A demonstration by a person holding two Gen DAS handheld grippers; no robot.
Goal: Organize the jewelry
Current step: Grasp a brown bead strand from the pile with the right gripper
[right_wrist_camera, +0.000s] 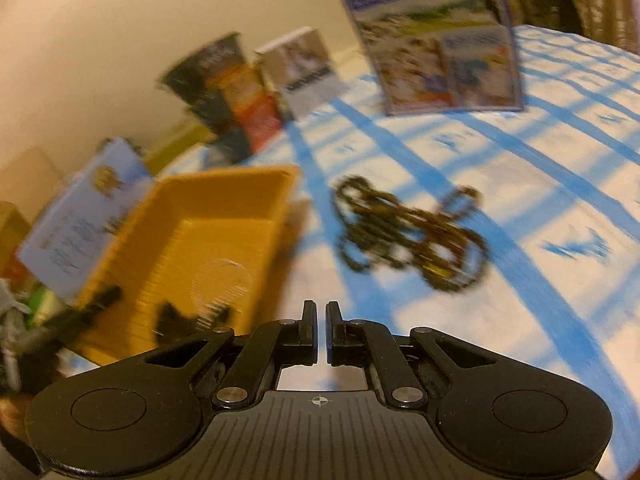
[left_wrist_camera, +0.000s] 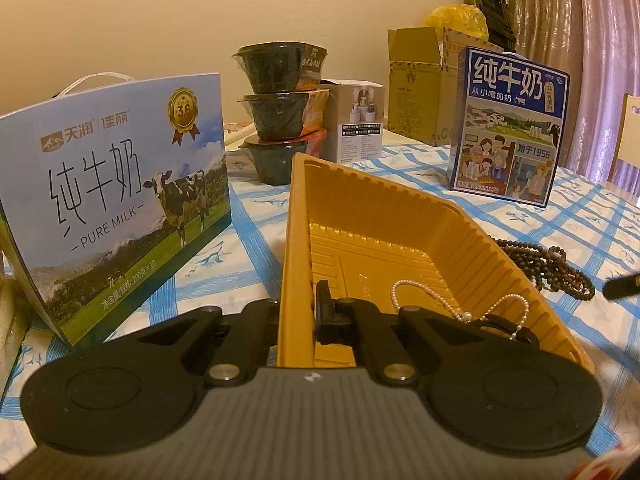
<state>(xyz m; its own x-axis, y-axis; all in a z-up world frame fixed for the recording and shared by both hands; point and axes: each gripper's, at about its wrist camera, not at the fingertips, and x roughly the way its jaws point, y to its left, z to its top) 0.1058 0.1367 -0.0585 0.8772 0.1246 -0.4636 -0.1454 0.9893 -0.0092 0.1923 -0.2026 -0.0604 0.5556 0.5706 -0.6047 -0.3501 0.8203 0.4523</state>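
A yellow plastic tray (left_wrist_camera: 360, 216) stands on the checked tablecloth. My left gripper (left_wrist_camera: 298, 316) is shut on the tray's left wall, one finger (left_wrist_camera: 324, 312) inside it. A white pearl bracelet (left_wrist_camera: 460, 304) lies in the tray's near right corner. A pile of dark bead necklaces (left_wrist_camera: 548, 264) lies on the cloth right of the tray; it also shows in the blurred right wrist view (right_wrist_camera: 412, 236). My right gripper (right_wrist_camera: 320, 332) is shut and empty, hovering above the cloth near the tray (right_wrist_camera: 208, 232) and short of the beads.
A light blue milk carton box (left_wrist_camera: 116, 208) stands left of the tray, a dark blue milk box (left_wrist_camera: 508, 128) at the back right. Stacked black bowls (left_wrist_camera: 280, 112), a small white box (left_wrist_camera: 356, 124) and a cardboard box (left_wrist_camera: 420, 84) stand behind.
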